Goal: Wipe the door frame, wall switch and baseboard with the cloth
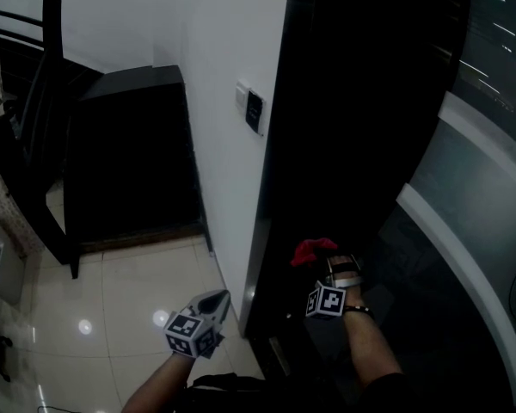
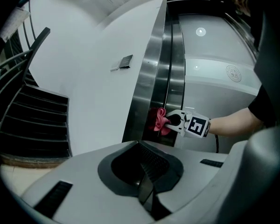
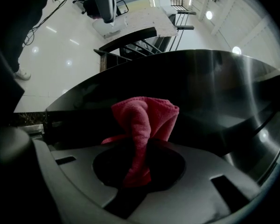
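Wall: the white wall [image 1: 215,76] is the big plain surface left of the doorway. It's not really my target, it just carries the switch.
Door frame: the dark metal door frame [image 1: 271,196] runs up right beside the wall. I reckon this is the step I'm on, since the cloth sits against its lower part.
Left tongs: my left tongs [image 1: 213,302] are pressed together with nothing in them. I've got them parked low over the floor [image 1: 138,291] so they're out of the wiping path.
Right tongs: my right tongs [image 1: 325,263] are clamped on the cloth and aimed at the frame. The fabric leads, so no hard part scrapes the metal.
Cloth: the red cloth [image 3: 144,125] is pinched by its tail so a fat wad sticks out front. As far as I can tell, it's touching the frame.
Wall switch: the wall switch [image 1: 254,110] is just beside the frame and well above the cloth. Probably my next stop.
Baseboard: too dim down there, can't pick it out.
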The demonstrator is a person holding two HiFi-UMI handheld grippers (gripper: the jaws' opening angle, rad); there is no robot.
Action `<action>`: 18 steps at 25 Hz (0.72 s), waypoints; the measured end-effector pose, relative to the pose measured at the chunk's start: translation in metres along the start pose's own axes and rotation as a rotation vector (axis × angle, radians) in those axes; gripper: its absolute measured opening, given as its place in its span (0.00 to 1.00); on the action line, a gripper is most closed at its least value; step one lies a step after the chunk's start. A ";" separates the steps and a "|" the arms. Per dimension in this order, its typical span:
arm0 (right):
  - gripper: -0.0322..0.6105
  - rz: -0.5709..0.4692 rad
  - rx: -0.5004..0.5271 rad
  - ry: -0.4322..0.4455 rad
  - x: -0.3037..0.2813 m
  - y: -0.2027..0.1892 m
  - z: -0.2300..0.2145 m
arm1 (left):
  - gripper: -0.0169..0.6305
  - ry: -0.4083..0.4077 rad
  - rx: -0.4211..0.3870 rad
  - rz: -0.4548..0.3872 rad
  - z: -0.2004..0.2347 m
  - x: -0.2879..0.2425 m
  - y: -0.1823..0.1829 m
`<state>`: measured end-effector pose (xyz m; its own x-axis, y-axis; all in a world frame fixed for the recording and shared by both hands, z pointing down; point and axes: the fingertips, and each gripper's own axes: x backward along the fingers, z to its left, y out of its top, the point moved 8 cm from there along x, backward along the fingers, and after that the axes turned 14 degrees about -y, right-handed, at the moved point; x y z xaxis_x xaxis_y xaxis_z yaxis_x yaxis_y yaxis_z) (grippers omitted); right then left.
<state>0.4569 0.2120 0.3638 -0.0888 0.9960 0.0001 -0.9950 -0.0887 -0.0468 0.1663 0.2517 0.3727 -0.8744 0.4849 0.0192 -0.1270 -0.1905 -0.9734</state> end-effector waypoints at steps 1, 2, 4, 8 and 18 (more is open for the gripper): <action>0.15 0.000 -0.003 -0.003 -0.001 0.000 0.001 | 0.03 0.002 0.001 0.000 0.001 0.000 0.000; 0.15 0.002 -0.006 -0.005 -0.001 0.000 0.002 | 0.03 0.004 0.002 0.001 0.001 0.000 0.000; 0.15 0.005 -0.012 -0.002 -0.002 -0.001 0.006 | 0.03 0.008 0.004 0.005 0.002 0.001 -0.002; 0.15 0.029 -0.014 0.040 -0.003 -0.006 0.022 | 0.03 0.013 0.008 0.013 0.004 0.003 -0.003; 0.15 0.064 -0.014 0.141 -0.004 -0.007 0.060 | 0.03 0.037 0.021 0.027 0.009 0.012 -0.007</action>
<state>0.4619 0.2082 0.4241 -0.1438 0.9791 -0.1438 -0.9866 -0.1531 -0.0557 0.1526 0.2515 0.3820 -0.8599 0.5103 -0.0158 -0.1139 -0.2218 -0.9684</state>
